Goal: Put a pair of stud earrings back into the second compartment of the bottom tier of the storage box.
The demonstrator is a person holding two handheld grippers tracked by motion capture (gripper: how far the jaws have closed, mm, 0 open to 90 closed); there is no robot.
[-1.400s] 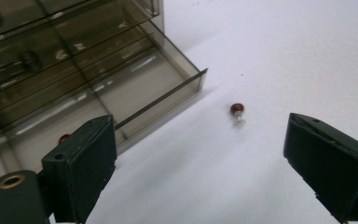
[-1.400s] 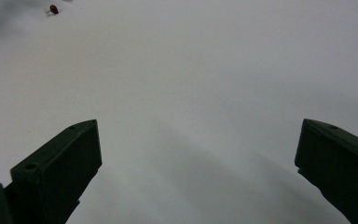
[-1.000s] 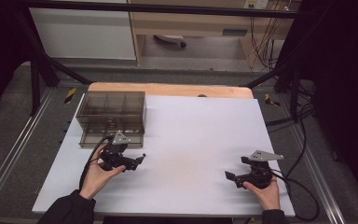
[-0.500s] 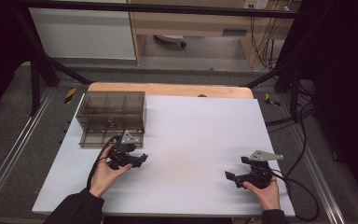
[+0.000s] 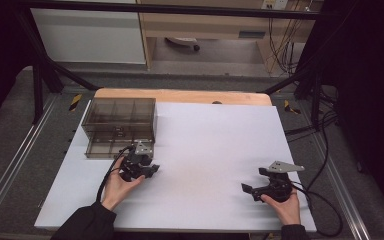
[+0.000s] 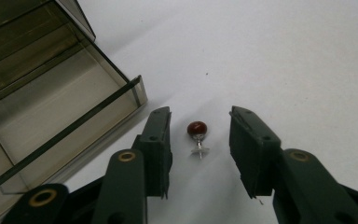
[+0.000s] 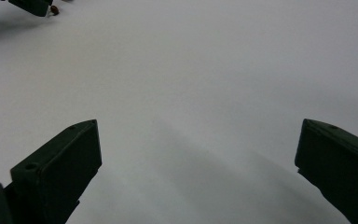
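Red-headed pin [image 6: 198, 135] flat on white table [image 5: 210, 145], between left gripper [image 6: 199, 144] jaws, jaws just closing, pads clear of it, smoked box [image 6: 42, 93] just beside, right gripper [image 7: 198, 168] wide, empty.

The left gripper [image 5: 149, 170] sits low over the bench [image 5: 210, 145] near its left edge, held from behind by the left hand [image 5: 117, 186], forearm coming in from the near edge. Its jaws have just been closing and stand partly apart, pads pressing nothing. The right gripper [image 5: 248, 189], held by the right hand [image 5: 285, 205] near the near right corner, has its jaws spread wide.
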